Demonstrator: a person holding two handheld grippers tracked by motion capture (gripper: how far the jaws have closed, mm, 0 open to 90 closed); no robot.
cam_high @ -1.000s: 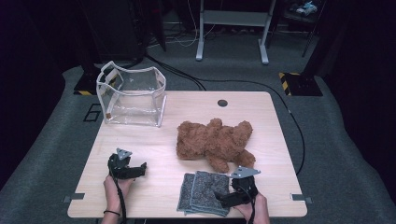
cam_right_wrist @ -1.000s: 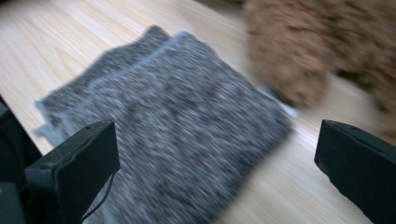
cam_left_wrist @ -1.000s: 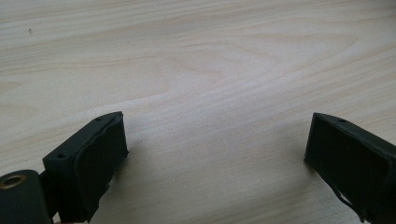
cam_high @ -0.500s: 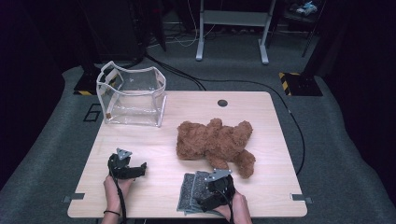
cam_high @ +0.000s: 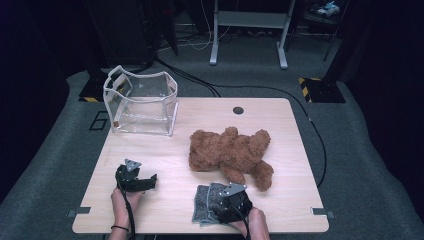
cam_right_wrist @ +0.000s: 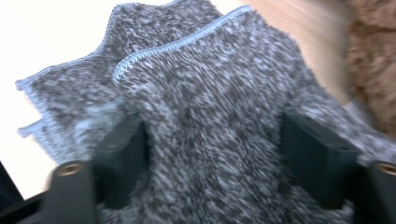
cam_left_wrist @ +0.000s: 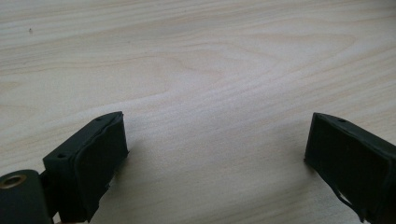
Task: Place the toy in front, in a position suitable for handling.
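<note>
Grey, speckled knit cloth [cam_high: 206,206], folded and edged in pale stitching, lay at lower centre of the high view, just below the brown plush bear [cam_high: 231,152]. My right gripper [cam_right_wrist: 210,154] sat down over it; its jaws had just been closing, a raised ridge of cloth between them. I could not tell whether the pads pressed yet. My left gripper [cam_left_wrist: 215,154] stood wide open over bare wooden table [cam_left_wrist: 201,60], holding nothing. My judgement: close fully on all layers, lift slowly, clear of the bear's leg.
</note>
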